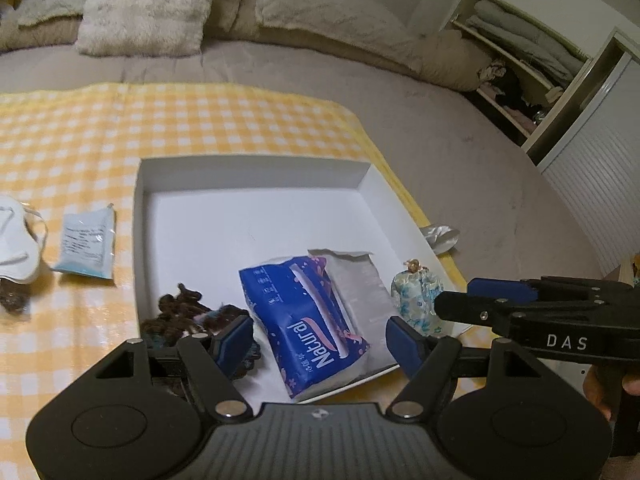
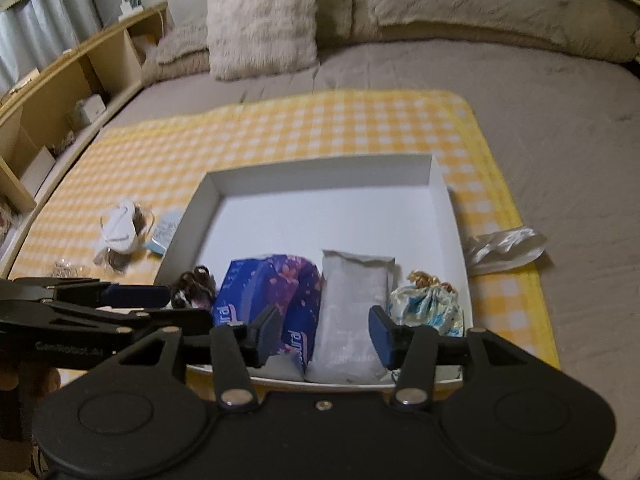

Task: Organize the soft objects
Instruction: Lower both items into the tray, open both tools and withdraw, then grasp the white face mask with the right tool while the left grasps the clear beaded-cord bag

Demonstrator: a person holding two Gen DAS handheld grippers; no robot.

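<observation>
1. A bed point(image 2: 520, 128) under a grey-brown cover fills both views, with a fluffy pale cushion point(image 2: 264, 16) and a long bolster against its far side.
2. A yellow-and-white checked cloth point(image 2: 320, 128) lies spread on the bed.
3. A shallow white box point(image 2: 320, 168) sits on the cloth near its right edge; its far half is bare and all its contents line the near wall.
4. In the box, left to right: a dark brown furry bundle point(image 1: 180, 312), a blue tissue pack point(image 1: 304, 320) printed "Natural", a clear grey packet point(image 2: 356, 292) touching the pack, and a small floral drawstring pouch point(image 2: 428, 304) in the right corner.
5. The left gripper point(image 1: 320, 340) hangs over the near edge of the box with its blue pads apart — the tissue pack shows between them, but neither pad presses on it.
6. The right gripper point(image 2: 324, 332) hangs over the grey packet, jaws also apart, nothing clamped.
7. On the cloth left of the box: a white face mask point(image 2: 120, 228), a brown tuft under it, and a small pale-blue sachet point(image 1: 86, 246) just beside the box wall.
8. A crumpled clear wrapper point(image 2: 504, 248) lies off the right side of the box, at the cloth's edge.
</observation>
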